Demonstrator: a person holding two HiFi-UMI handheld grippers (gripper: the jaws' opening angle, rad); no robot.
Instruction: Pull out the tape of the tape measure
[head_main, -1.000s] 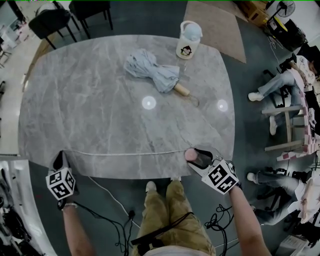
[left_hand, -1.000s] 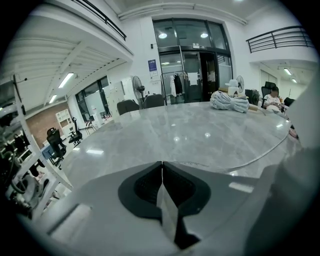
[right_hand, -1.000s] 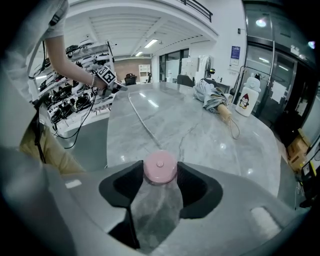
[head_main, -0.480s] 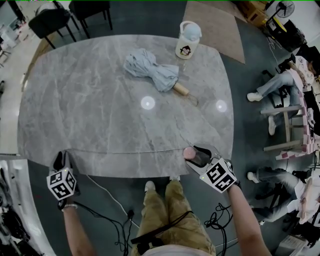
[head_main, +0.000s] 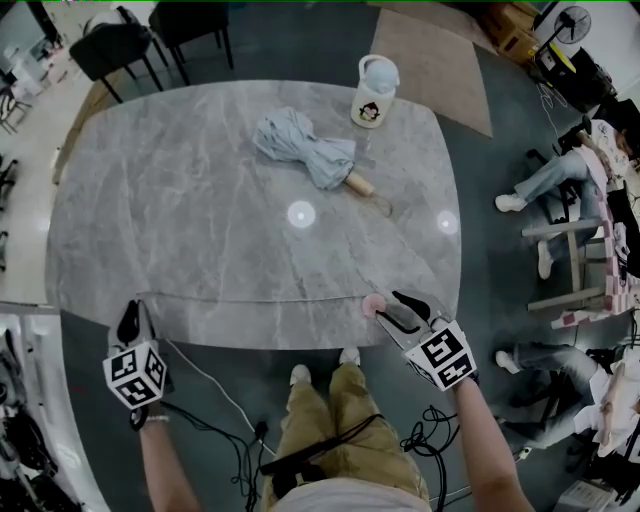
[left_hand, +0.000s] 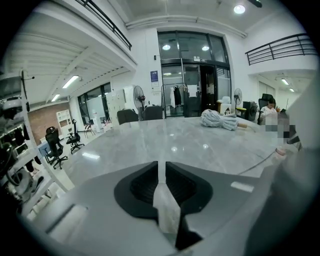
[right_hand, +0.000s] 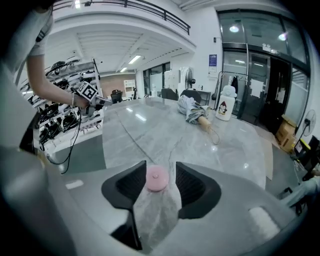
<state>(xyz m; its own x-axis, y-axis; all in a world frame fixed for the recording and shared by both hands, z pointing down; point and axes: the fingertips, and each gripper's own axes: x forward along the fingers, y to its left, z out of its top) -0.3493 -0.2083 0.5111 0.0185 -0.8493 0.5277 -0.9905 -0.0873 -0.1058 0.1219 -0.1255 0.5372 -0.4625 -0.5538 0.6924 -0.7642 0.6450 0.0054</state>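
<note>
A pink round tape measure (head_main: 374, 305) lies at the near right edge of the grey marble table (head_main: 200, 200). Its thin tape (head_main: 250, 300) runs left along the near edge. My right gripper (head_main: 392, 306) is at the case and its jaws have just been closing. In the right gripper view the pink tape measure (right_hand: 156, 179) sits between the fingertips of the right gripper (right_hand: 160, 167), apart from the right pad. My left gripper (head_main: 130, 315) hangs off the table's near left corner. Its jaws have also been closing. In its own view the left gripper (left_hand: 161, 167) shows only a narrow gap, with nothing in it.
A folded grey umbrella (head_main: 300, 145) and a white bottle (head_main: 375, 90) lie at the far side of the table. Dark chairs (head_main: 110, 45) stand beyond the far left corner. Seated people (head_main: 560, 170) are at the right. Cables (head_main: 210, 380) run over the floor by my legs.
My left gripper has drawn back off the table edge, away from the tape's left end. The right gripper has lifted a little and the pink case now shows at its tips.
</note>
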